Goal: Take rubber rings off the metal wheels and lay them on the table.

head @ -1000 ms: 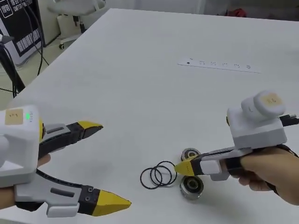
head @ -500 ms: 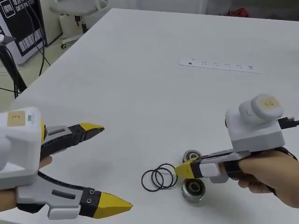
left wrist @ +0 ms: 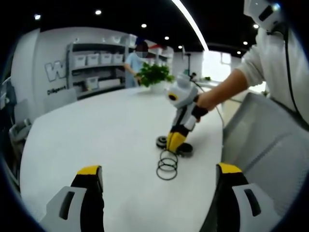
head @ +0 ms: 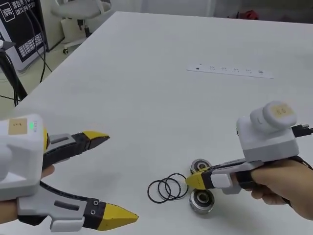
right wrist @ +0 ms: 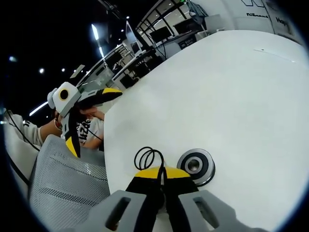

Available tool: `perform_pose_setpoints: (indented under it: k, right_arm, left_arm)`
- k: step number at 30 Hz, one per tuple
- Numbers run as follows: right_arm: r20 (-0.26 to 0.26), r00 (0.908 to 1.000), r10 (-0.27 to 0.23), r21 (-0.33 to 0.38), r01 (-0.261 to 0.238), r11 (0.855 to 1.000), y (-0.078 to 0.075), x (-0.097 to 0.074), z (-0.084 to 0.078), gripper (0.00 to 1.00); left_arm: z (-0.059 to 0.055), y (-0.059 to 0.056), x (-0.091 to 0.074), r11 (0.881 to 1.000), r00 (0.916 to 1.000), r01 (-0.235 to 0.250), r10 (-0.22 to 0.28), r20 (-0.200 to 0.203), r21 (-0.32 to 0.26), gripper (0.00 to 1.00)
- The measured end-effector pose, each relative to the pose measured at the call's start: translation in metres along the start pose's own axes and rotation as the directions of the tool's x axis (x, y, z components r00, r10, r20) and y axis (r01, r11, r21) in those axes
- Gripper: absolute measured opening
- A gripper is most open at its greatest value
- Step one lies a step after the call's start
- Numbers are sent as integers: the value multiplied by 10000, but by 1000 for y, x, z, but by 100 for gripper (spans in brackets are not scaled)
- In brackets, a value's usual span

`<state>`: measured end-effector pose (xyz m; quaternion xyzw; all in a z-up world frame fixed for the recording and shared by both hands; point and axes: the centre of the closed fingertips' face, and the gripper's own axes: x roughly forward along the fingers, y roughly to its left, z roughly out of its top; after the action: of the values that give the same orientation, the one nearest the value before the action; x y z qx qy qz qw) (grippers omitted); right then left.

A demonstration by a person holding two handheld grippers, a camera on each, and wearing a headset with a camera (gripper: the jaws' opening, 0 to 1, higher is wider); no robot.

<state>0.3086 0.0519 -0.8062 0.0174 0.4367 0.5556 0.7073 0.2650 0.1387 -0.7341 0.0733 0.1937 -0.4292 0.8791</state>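
I'm at the laying-down step: three rubber rings [head: 167, 188] lie overlapping on the white table [head: 146, 88], just to the left of the two metal wheels. My right gripper [head: 190, 180] has its jaws pressed together, the yellow tip touching the edge of the nearest ring and sitting between the far wheel [head: 199, 165] and the near wheel [head: 201, 201]. In the right gripper view a thin black line runs in between the jaws, but I cannot tell whether that is a pinched ring or only the seam. My left gripper [head: 114, 175] hangs well apart to the left, jaws spread wide and grasping nothing. Both wheels show a dark band round a bright metal hub, so I judge there may be more rubber to strip, though I can't be sure from here. If so, the next move calls for opening the right jaws, letting go beside the pile, then having the left gripper steady a wheel while the right tip hooks under its band and peels it off. These wheels are small and would roll or skid on this smooth top. The surface is otherwise bare apart from a white power strip [head: 229, 71] farther back. Beyond the table stand an office chair [head: 80, 12] and a barcode board [head: 22, 34] with cables. The left gripper view shows shelves [left wrist: 94, 67] of bins and a plant [left wrist: 153, 75].
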Motion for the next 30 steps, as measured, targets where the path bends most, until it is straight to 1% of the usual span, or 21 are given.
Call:
perform_pose_setpoints:
  k: [18,25,30]
  right_arm:
    - [-64,9999,-157,7,157,9999,-2,-3,-3,0]
    - [13,9996,-269,-35,269,9996,-2,-9,-3,0]
    - [100,9992,-376,-59,377,9993,-3,-17,-4,0]
  left_arm:
    - [1,0,-2,10000,10000,-39,39,43,55,98]
    - [2,0,-3,9999,10000,-66,66,51,125,98]
    - [4,-1,-3,9998,10000,-54,53,73,198,98]
